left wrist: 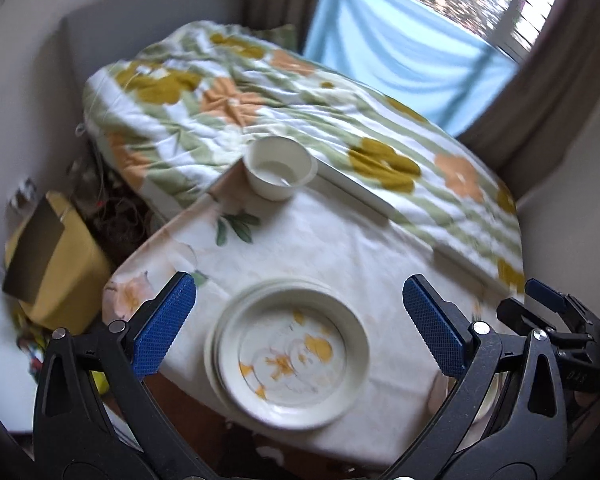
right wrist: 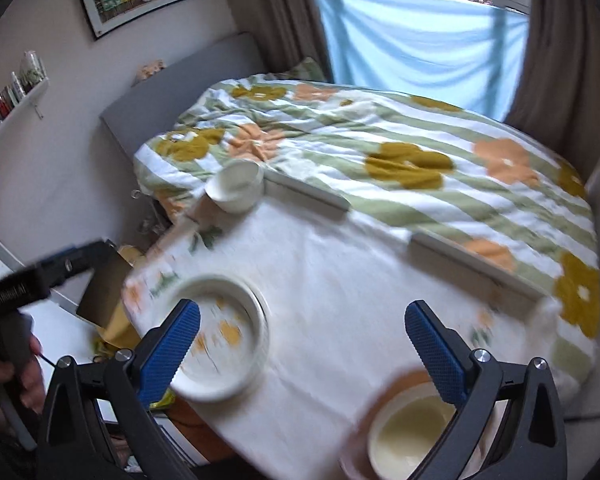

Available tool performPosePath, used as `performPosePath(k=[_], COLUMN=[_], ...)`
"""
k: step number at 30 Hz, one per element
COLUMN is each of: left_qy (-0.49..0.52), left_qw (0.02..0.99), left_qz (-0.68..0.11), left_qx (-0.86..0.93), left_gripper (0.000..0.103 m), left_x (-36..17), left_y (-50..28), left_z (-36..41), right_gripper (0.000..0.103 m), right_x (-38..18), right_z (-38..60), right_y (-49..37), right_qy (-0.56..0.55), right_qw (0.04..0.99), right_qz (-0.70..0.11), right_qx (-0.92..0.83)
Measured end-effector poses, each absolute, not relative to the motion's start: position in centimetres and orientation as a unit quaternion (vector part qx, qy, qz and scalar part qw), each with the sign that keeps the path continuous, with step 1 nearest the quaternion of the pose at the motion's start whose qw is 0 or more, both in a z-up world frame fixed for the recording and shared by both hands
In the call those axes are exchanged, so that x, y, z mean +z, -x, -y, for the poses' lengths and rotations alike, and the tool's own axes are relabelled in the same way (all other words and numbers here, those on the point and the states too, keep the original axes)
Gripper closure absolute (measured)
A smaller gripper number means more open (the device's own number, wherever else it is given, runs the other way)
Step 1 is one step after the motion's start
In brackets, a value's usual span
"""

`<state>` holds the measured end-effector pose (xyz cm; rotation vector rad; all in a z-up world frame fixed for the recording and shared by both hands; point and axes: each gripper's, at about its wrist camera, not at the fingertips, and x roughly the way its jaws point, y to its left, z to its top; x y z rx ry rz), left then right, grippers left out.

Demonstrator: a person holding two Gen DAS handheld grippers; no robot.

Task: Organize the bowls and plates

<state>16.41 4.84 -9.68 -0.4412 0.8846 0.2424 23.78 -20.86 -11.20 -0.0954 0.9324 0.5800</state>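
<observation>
A stack of cream plates with a yellow flower print (left wrist: 288, 356) sits on the table's near left side; it also shows in the right wrist view (right wrist: 220, 336). A small white bowl (left wrist: 280, 168) stands at the table's far edge, also seen from the right (right wrist: 236, 186). A cream bowl on a brown plate (right wrist: 408, 436) sits at the near right. My left gripper (left wrist: 300, 324) is open and empty above the plate stack. My right gripper (right wrist: 304, 344) is open and empty, its right finger over the cream bowl. It also shows in the left wrist view (left wrist: 548, 312).
The table wears a white floral cloth (left wrist: 320, 240). A bed with a flowered quilt (left wrist: 260, 96) lies right behind it. A yellow box (left wrist: 56, 256) stands on the floor at the left. A curtained window is at the back.
</observation>
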Motion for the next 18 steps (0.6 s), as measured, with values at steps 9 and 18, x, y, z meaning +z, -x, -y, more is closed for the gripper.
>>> performPosePath(k=[9,18], left_qy=[0.327,0.354], left_qw=[0.822,0.784], left_qz=[-0.452,-0.496], left_qx=[0.113,0.115], left_gripper=[0.020,0.049], left_x=[-16.9,-24.9], left_y=[-25.8,-35.0], left_z=[-13.7,-18.2], right_gripper=[0.001,0.025], right_x=[-14.4,-21.8], right_z=[11.0,3.4], right_y=[-35.1,-44.1], right_qy=[0.034,0.007], right_qw=[0.805,0.756], right_qz=[-0.495,-0.560], right_qx=[0.325,0.340])
